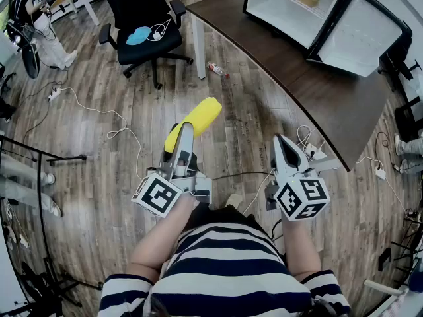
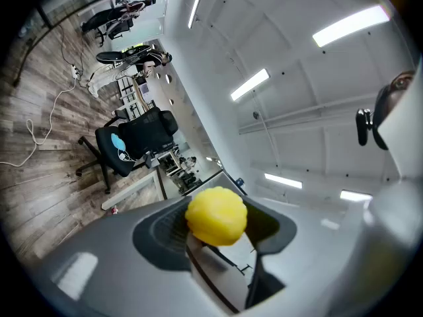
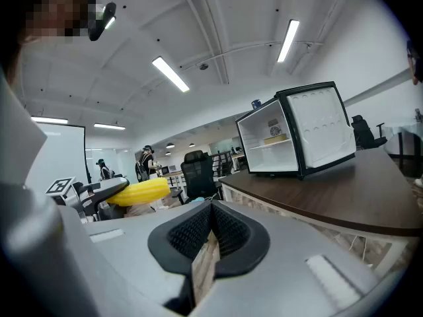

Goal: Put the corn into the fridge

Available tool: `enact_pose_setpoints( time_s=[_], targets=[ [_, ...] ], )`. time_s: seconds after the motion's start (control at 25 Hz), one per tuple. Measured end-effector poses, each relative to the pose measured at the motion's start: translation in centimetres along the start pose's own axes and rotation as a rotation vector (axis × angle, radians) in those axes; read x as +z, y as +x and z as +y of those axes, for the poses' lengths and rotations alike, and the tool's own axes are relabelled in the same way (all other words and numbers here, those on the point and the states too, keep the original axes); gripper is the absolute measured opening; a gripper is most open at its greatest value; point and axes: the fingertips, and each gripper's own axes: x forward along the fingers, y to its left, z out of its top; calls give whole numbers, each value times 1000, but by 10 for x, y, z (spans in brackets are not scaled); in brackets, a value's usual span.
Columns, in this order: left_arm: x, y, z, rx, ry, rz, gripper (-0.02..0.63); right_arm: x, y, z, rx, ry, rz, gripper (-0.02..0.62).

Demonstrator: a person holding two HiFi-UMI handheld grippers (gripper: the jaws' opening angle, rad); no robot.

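Corn [image 1: 201, 116] clamped at one end in left tongs [image 1: 184, 137], carried over floor toward fridge [image 1: 297, 12] standing open on surface [image 1: 317, 91]; right tongs [image 1: 281, 144] pinched together, empty.

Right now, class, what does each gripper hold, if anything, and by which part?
The left gripper is shut on the yellow corn cob, clamping its near end; the rest juts out past the jaws. The right gripper is shut and empty.
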Motion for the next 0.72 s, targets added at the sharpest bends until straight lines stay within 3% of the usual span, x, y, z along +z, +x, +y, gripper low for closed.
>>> enact_pose_setpoints(
  time_s=[0.72],
  targets=[
    [-41,65,-8,28,4,-3,0,13,34,-81,28,-3,27,-11]
  ],
)
